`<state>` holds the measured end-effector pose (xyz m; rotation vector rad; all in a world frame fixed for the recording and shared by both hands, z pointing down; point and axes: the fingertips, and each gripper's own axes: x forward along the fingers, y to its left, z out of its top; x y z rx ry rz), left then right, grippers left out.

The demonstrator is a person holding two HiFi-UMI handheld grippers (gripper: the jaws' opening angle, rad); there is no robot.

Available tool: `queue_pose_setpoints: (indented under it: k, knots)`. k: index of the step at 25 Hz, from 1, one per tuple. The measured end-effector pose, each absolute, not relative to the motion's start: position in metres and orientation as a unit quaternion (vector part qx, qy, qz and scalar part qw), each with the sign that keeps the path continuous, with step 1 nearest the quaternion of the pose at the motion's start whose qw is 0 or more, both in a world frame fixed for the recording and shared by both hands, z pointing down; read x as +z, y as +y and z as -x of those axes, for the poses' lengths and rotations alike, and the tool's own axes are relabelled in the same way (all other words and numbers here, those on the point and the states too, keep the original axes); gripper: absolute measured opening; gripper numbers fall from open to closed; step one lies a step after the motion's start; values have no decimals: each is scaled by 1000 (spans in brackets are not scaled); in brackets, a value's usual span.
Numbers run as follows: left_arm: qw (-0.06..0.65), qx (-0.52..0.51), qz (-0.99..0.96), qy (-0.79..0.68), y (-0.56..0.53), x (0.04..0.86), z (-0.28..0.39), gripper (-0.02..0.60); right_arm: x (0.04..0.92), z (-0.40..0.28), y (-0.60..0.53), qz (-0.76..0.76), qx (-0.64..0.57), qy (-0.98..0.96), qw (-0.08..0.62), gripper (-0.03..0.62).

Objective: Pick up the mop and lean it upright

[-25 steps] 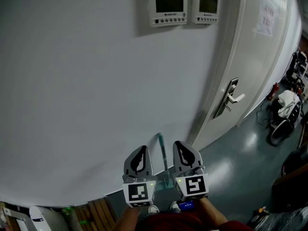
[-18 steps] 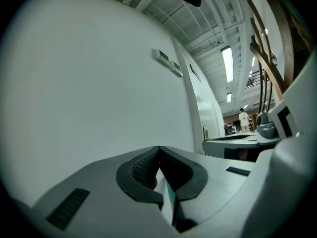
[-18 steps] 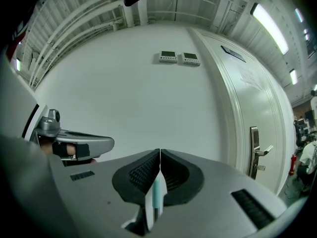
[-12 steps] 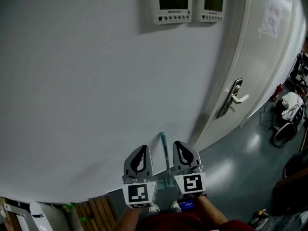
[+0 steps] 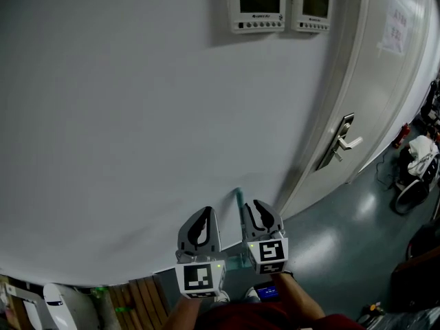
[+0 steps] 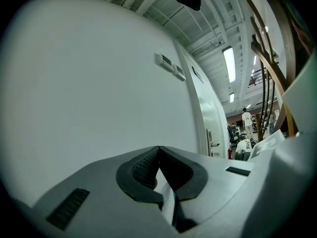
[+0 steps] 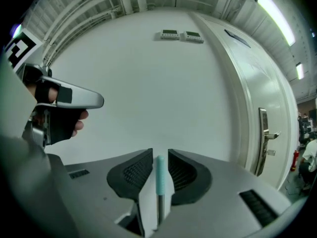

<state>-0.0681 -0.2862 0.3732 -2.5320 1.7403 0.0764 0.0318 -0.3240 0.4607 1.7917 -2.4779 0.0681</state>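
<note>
**Camera arrangement.** The head view is taken from above and looks steeply down a white wall [image 5: 137, 115], near enough that the wall fills most of the frame. The left gripper [image 5: 203, 220] lies at its bottom edge. The left gripper view is taken low and level along its own jaws, close to the wall, and is directed obliquely along it toward the door [image 6: 203, 108]. The right gripper view is likewise level but is turned more squarely to the wall. The wall, the 2 wall panels [image 7: 170, 34], the door and the door handle [image 7: 263, 128] are shared by all 3 views. The left gripper is shared by the head view and the right gripper view, at the latter's left edge.
</note>
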Motion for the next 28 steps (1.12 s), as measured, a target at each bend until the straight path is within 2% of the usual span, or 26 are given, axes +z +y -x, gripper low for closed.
queue_pose_setpoints:
  k: [1, 2, 13, 24, 28]
  knots:
    - [34, 23, 823, 567, -286, 374, 69, 14, 469, -30, -327, -581, 27, -812, 47, 122]
    - [36, 20, 822, 567, -285, 376, 70, 14, 475, -28, -330, -579, 29, -814, 50, 130]
    - [42, 10, 814, 579, -284, 379, 84, 14, 529, -15, -365, -570, 52, -813, 104, 181]
    - [38, 13, 806, 591, -282, 376, 94, 14, 560, -16, -385, -583, 77, -800, 117, 176]
    - [43, 3, 806, 591, -282, 382, 95, 14, 559, -15, -386, -586, 70, -799, 118, 110]
